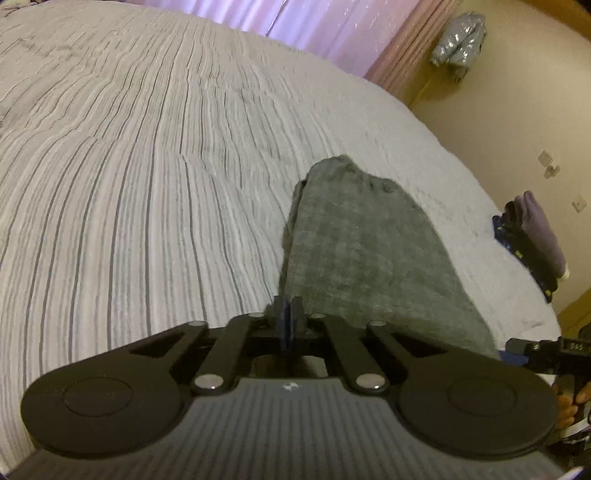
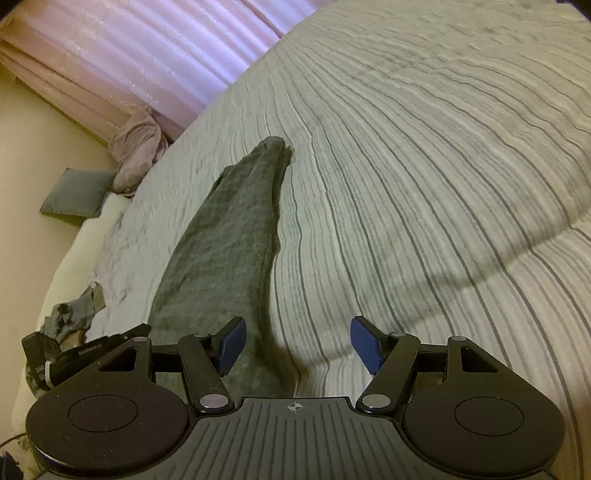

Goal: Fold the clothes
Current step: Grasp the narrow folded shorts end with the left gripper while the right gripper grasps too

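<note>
On striped bedspread [image 2: 424, 166] grey garment [image 2: 229, 236], pink curtain [image 2: 147, 55] behind, left fingers [image 1: 290, 314] clenched, right fingers [image 2: 364, 345] released.

We see a wide bed [image 1: 147, 155] covered by a pale quilt [image 2: 424, 155] with thin dark stripes, filling most of both views. Beyond its far edge hang pinkish-lilac curtains [image 1: 332, 29], lit from behind; in the right wrist view they sit toward 11 o'clock. The wall [image 1: 517, 110] is plain cream, bearing two small fittings [image 1: 550, 164] toward 3 o'clock in the left wrist view. A shiny silver bundle [image 1: 458, 37] sits at 1 o'clock there. In the right wrist view, a grey cushion [image 2: 75, 192] lies on the cream floor [image 2: 33, 147] at 9 o'clock, beside a crumpled mauve cloth [image 2: 136, 147]. The light is dim and warm.
</note>
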A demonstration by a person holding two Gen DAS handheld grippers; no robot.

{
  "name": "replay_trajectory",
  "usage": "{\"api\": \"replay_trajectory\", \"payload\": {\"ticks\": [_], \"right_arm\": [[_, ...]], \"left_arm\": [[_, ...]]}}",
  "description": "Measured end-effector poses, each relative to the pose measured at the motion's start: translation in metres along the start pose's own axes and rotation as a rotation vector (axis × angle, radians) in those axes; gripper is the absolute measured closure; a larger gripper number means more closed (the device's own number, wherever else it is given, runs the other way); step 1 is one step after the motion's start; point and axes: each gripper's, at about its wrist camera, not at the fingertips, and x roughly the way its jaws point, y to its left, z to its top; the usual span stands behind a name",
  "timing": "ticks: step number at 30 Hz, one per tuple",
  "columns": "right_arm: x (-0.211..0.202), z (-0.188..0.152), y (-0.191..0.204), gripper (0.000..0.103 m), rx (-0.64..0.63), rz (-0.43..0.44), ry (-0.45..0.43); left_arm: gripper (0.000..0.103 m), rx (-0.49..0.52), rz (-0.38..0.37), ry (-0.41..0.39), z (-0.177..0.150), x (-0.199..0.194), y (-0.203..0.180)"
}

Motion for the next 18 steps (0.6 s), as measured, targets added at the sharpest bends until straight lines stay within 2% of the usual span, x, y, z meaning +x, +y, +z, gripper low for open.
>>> {"api": "replay_trajectory", "payload": {"ticks": [3,8,9,10,11,15,16,17,18], "right_arm": [[-0.018,-0.011,0.001,0.036,0.012,0.002,-0.015],[-0.043,-0.039,0.003,0.036,0.05,0.068,0.006],[-0.046,-0.045,0.004,0.039,0.065,0.087,0.017],[-0.045,-0.05,0.003,0.05,0.099,0.115,0.033],[-0.043,-0.054,0.002,0.054,0.135,0.144,0.05],[-0.035,-0.064,-0.002,0.054,0.256,0.238,0.085],[-0.034,-0.064,-0.002,0.056,0.275,0.256,0.083],[-0.031,-0.065,-0.002,0.066,0.285,0.26,0.084],[-0.029,-0.065,-0.003,0.068,0.294,0.263,0.086]], "left_arm": [[0.091,-0.016,-0.005,-0.017,-0.012,-0.023,-0.001],[0.088,-0.029,-0.008,-0.013,-0.039,-0.053,-0.003],[0.088,-0.028,-0.006,-0.009,-0.043,-0.054,-0.003],[0.088,-0.028,0.0,-0.005,-0.044,-0.054,-0.003],[0.088,-0.028,0.002,-0.003,-0.044,-0.053,-0.004],[0.085,-0.033,-0.006,-0.002,-0.043,-0.051,-0.002],[0.085,-0.032,-0.005,0.0,-0.043,-0.052,-0.001],[0.085,-0.031,-0.005,0.002,-0.043,-0.052,0.0],[0.085,-0.034,-0.005,0.004,-0.043,-0.052,0.001]]}}
